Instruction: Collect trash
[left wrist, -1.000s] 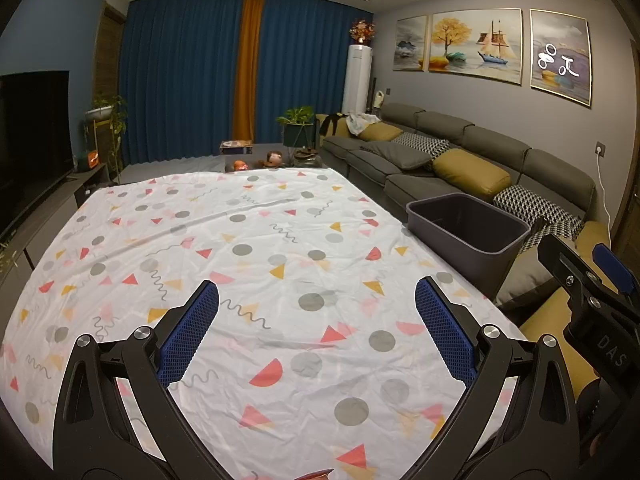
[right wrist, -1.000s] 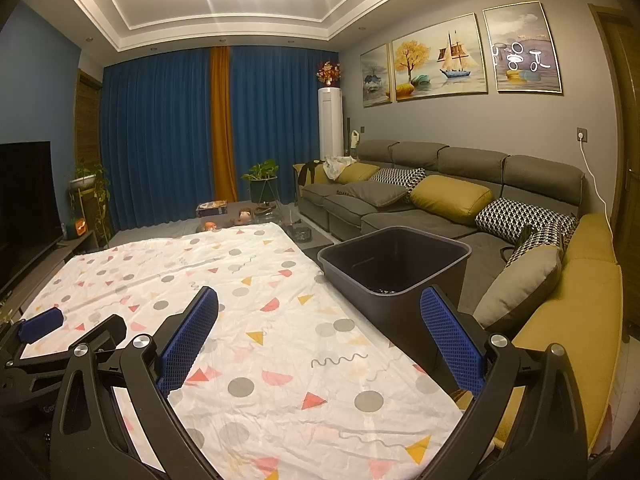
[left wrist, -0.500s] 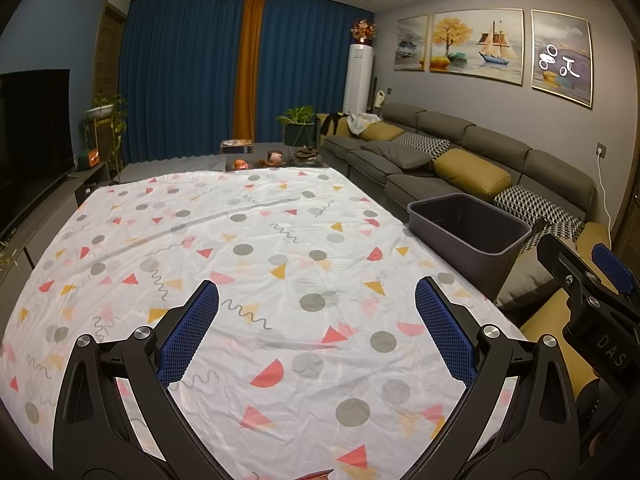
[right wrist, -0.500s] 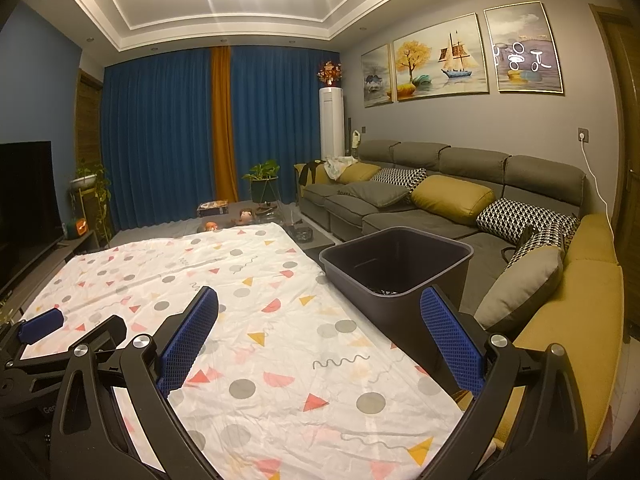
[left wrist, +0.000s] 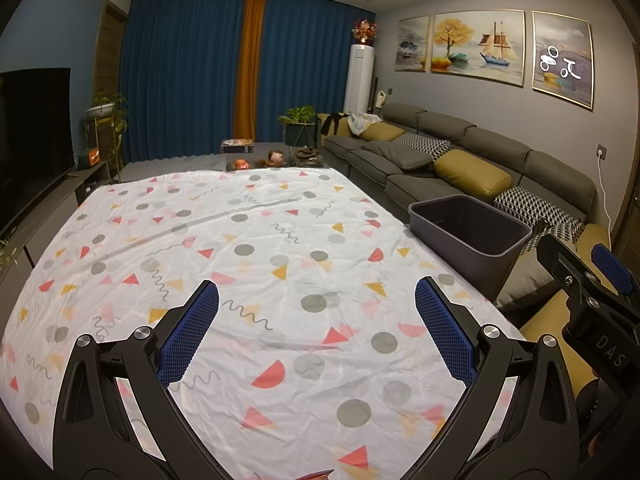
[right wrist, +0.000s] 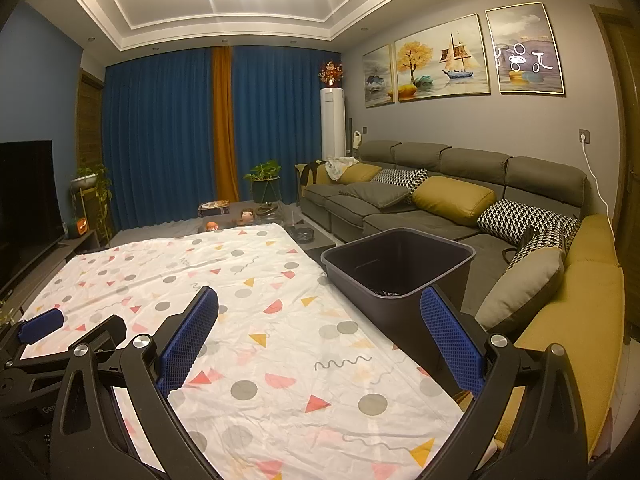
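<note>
The left gripper (left wrist: pixel 316 316), black-framed tongs with blue meshed pads, hangs above the white tablecloth printed with grey dots and pink and yellow triangles (left wrist: pixel 248 248); its jaws stand wide apart, with nothing between them and touching nothing. The right gripper (right wrist: pixel 318 318), of the same build, is likewise spread wide and empty, above the near right part of the same cloth, its right pad in line with the near wall of the dark grey rectangular plastic bin (right wrist: pixel 400 280). That bin stands just beside the right edge of the table, between it and the grey sofa with mustard cushions (right wrist: pixel 460 196). Something dark and tangled lies at the bin's bottom, too small to tell what.
</note>
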`<state>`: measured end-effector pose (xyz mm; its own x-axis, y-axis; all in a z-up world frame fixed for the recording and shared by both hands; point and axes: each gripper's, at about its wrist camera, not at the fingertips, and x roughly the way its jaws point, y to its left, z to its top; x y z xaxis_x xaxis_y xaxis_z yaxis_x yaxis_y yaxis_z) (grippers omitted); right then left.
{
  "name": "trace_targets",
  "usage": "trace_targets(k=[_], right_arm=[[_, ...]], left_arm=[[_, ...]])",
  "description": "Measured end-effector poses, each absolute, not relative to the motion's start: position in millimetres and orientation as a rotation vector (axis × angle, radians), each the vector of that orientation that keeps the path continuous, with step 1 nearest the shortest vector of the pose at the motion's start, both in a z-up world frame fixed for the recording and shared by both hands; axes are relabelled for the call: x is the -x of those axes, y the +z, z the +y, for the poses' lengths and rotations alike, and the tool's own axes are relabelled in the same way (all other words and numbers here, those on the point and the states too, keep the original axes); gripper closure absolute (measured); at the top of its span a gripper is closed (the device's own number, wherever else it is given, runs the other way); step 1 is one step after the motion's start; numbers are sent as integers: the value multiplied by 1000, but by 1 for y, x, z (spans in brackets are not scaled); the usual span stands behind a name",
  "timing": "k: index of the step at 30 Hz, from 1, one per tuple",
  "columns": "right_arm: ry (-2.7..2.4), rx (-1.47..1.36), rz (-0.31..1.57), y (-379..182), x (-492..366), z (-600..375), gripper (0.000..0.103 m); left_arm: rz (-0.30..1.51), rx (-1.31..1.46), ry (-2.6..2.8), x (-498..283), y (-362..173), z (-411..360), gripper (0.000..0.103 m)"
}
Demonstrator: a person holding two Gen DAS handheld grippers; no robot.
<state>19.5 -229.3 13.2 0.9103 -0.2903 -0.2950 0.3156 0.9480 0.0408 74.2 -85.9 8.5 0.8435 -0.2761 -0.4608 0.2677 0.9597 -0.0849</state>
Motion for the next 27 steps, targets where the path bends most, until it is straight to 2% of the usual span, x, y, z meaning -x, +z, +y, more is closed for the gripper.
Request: trace_targets(k=[27], right_arm=[[-312,-91,292,13,-21,-229,6]], left_arm=[[476,11,-289,-73,8,-85,6]])
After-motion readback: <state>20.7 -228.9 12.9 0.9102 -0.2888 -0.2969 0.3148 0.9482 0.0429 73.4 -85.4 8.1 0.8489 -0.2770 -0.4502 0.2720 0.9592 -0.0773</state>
